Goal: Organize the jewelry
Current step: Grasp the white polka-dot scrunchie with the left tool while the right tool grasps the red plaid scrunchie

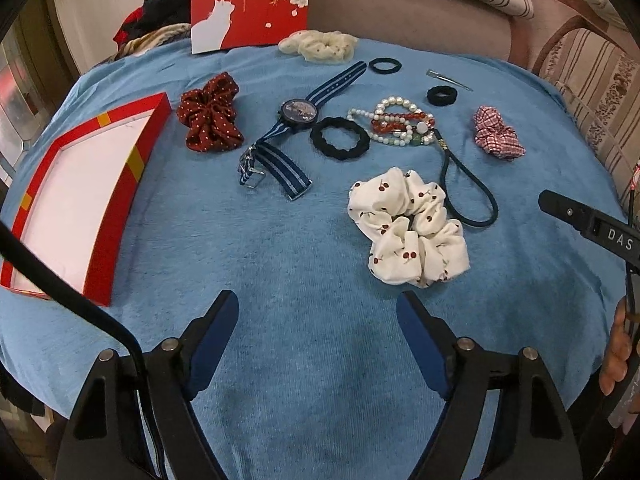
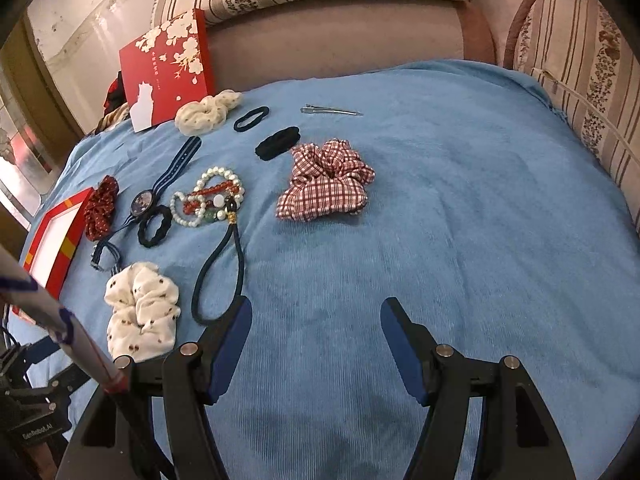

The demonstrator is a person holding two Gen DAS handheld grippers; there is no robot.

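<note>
- Over the blue terry cloth [image 1: 280, 248], you are holding your left gripper [image 1: 318, 304] with its fingers spread apart and gripping nothing.
- You are keeping your right gripper [image 2: 316, 312] spread wide too, empty, hovering above bare cloth.
- Lying near the middle, the tangle of pearl and red bead bracelets [image 1: 394, 122] is touching the black ruffled hair tie [image 1: 340, 138].
- Beside that tie, the dark-faced watch with a blue striped strap [image 1: 298, 114] is resting.
- At your left, the shallow red box with a white floor [image 1: 76, 196] is sitting open.
</note>
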